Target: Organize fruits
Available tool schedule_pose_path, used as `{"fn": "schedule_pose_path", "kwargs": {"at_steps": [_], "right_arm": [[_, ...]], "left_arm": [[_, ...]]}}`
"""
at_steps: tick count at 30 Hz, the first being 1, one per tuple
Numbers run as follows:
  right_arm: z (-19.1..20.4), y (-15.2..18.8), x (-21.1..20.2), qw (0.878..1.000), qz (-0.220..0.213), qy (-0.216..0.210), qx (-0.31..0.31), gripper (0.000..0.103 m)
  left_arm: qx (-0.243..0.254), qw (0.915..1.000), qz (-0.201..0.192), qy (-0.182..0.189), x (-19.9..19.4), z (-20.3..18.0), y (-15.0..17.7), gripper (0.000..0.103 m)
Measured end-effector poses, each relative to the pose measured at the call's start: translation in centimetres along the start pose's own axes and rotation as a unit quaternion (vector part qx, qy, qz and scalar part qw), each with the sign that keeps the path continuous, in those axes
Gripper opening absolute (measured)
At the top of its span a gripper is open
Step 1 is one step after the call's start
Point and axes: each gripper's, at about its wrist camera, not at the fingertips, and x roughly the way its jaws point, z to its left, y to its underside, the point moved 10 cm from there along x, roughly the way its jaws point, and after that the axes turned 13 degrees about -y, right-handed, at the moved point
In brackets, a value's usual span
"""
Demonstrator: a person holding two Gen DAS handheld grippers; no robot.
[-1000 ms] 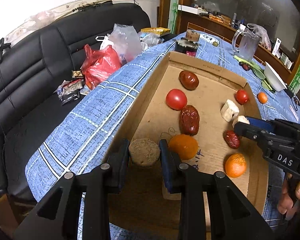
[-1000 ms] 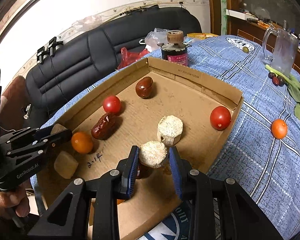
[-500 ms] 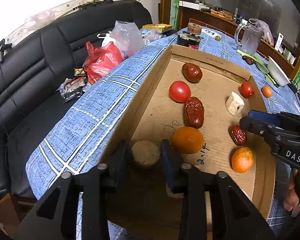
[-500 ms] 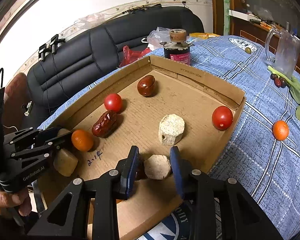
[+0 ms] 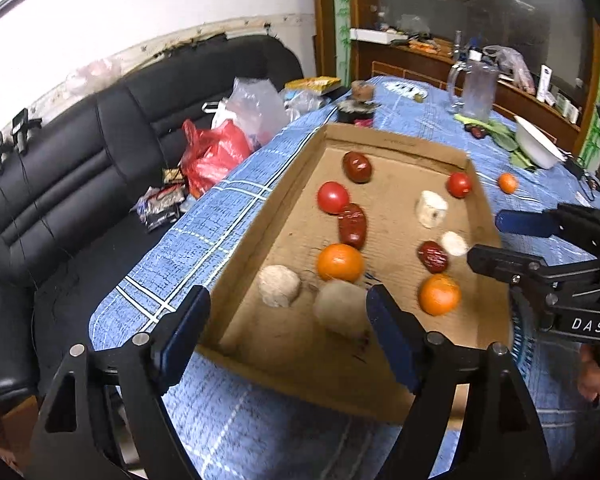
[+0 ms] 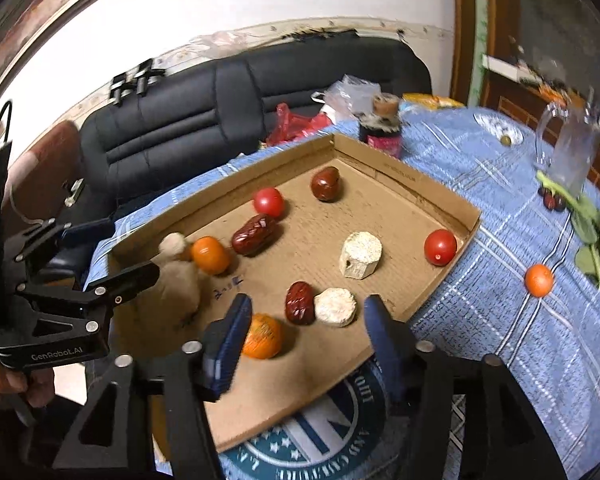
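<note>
The left tool (image 5: 288, 312) stands wide apart over the near-left corner of the cardboard tray (image 5: 396, 142), gripping nothing; between and just ahead of its fingers lie two tan, rough-cut pieces (image 5: 279, 291), one blurred and close to its right finger, which reads as pieces parked together in that corner rather than held. Just beyond them sits an orange (image 5: 340, 262), with a wrinkled red date (image 5: 353, 226) and a red tomato (image 5: 333, 197) in a loose line running away from the tool along the tray's left wall, and a smooth dark date (image 5: 357, 167) near the far wall; like seems to be gathering with like. Moving rightward, the right tool (image 6: 306, 320) is also spread wide and empty, hovering over the tray's near-right edge. Directly between its fingers rest a second wrinkled date (image 6: 300, 303) and a pale round slice (image 6: 335, 307), touching each other, and a second orange (image 6: 262, 336) lies against its left finger. Ahead of it stands a taller pale chunk (image 6: 361, 255), then a tomato (image 6: 440, 247) tucked into the far-right corner. To its right, outside the tray on the blue checked surface (image 6: 500, 320), a small orange fruit (image 6: 539, 279) lies apart, probably yet to be brought in.
</note>
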Motion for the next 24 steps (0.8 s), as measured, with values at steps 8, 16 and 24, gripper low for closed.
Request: {"fn": "schedule_pose_path", "kwargs": {"at_steps": [8,16,24], "right_arm": [[2.5,1.2,-2.9,0.998,-0.007,-0.025,-0.060,0.083],[3.4,2.6,-4.5,0.996,-0.003,-0.037,-0.085,0.084],[4.9,3.6,-5.0,0.992,0.012,-0.019,-0.128,0.084]], "left_arm": [[-0.021,0.9994,-0.008,0.027,-2.8,-0.4,1.0,0.084],[-0.043,0.9971,-0.042,0.046,-6.0,0.0,1.0,0.084],[-0.039,0.9967,-0.059,0.039,-7.7,0.2,1.4,0.084]]}}
